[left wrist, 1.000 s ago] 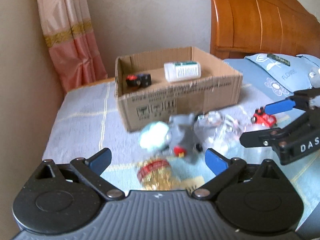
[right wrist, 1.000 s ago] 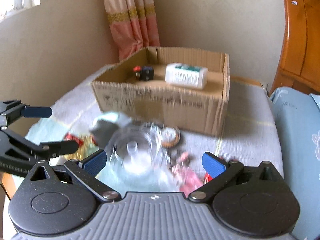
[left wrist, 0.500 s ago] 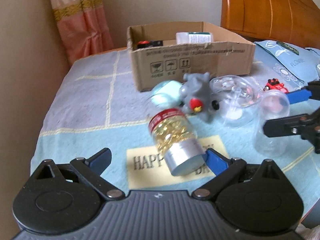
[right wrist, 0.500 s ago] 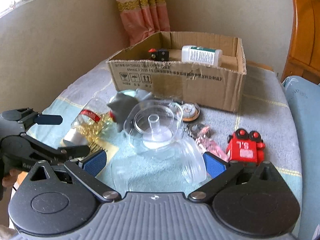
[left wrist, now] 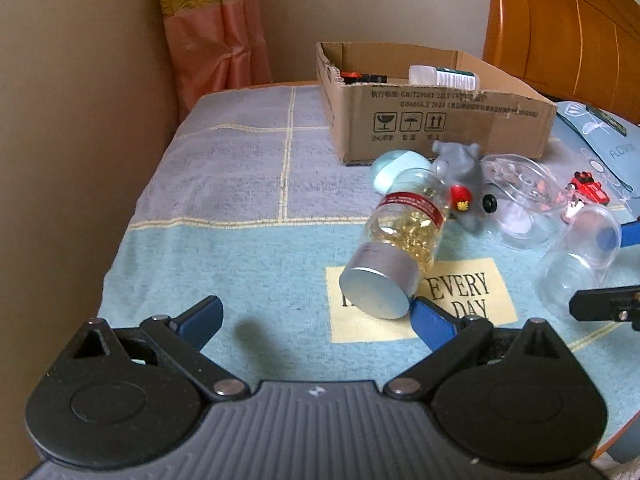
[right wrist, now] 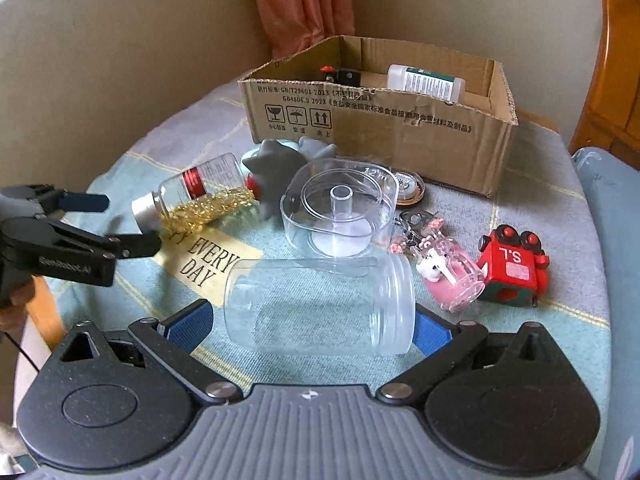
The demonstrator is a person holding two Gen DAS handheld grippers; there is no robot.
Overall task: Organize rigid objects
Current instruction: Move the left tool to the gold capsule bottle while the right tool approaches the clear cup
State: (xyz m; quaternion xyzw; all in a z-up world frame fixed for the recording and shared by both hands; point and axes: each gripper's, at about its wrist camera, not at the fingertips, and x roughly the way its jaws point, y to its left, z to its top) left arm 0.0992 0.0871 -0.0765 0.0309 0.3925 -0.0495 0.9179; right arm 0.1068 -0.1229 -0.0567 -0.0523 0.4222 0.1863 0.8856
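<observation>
A cardboard box (left wrist: 440,120) (right wrist: 376,120) stands at the back with a white bottle (right wrist: 426,80) and a small black-red toy (right wrist: 340,75) inside. A capsule bottle (left wrist: 400,240) (right wrist: 200,196) lies on its side. My left gripper (left wrist: 316,316) is open, its right finger beside the bottle's silver cap. A clear jar (right wrist: 320,304) (left wrist: 576,260) lies on its side between the fingers of my open right gripper (right wrist: 312,324). I cannot tell if the pads touch it.
A grey toy (right wrist: 276,168), a clear lidded container (right wrist: 340,208), a pink keychain case (right wrist: 452,276), a red robot toy (right wrist: 512,268) and a round tin (right wrist: 408,184) lie on the blue cloth (left wrist: 240,248). A wall is left, a wooden headboard (left wrist: 560,28) right.
Both grippers have pulled back and lowered toward the cloth. The capsule bottle now lies by the left gripper's right finger, and the clear jar lies between the right gripper's fingers.
</observation>
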